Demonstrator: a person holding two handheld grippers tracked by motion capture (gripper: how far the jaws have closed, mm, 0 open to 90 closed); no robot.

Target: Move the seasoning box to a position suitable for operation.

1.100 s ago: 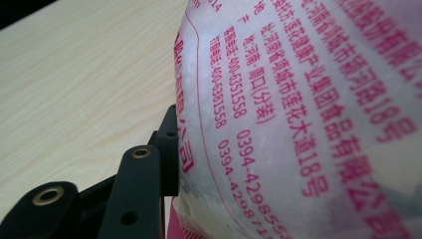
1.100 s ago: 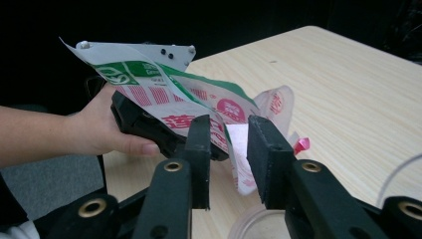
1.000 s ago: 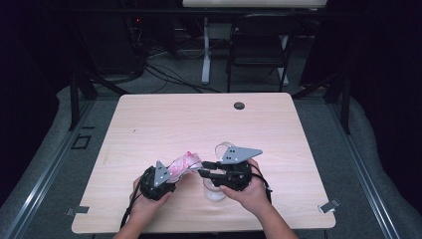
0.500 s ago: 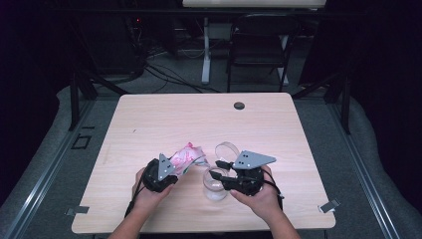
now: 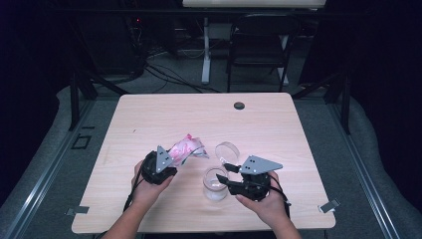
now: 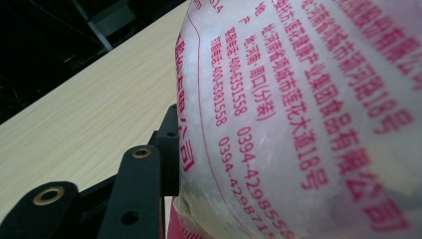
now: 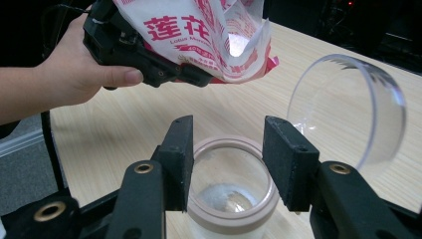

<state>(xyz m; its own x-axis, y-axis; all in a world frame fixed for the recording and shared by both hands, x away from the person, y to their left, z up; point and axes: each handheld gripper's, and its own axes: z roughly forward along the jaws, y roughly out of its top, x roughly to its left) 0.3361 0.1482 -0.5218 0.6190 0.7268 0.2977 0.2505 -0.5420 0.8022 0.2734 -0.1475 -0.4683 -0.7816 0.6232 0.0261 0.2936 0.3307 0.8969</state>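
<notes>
On pale wood table [image 5: 149,119], dark room: left gripper [image 5: 169,160] clamps bag [image 5: 188,148]; right gripper [image 5: 225,175] jaws apparently parted around jar [image 5: 215,183].

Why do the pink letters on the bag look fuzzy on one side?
In the left gripper view the bag sits right against the camera, so its right-hand print blurs; in the right gripper view the jar is sharp, with glare on the clear lid.

Left gripper [image 5: 175,158] clamped shut, raised near the tabletop's front edge; right gripper [image 5: 223,173] spread wide, held low alongside.
</notes>
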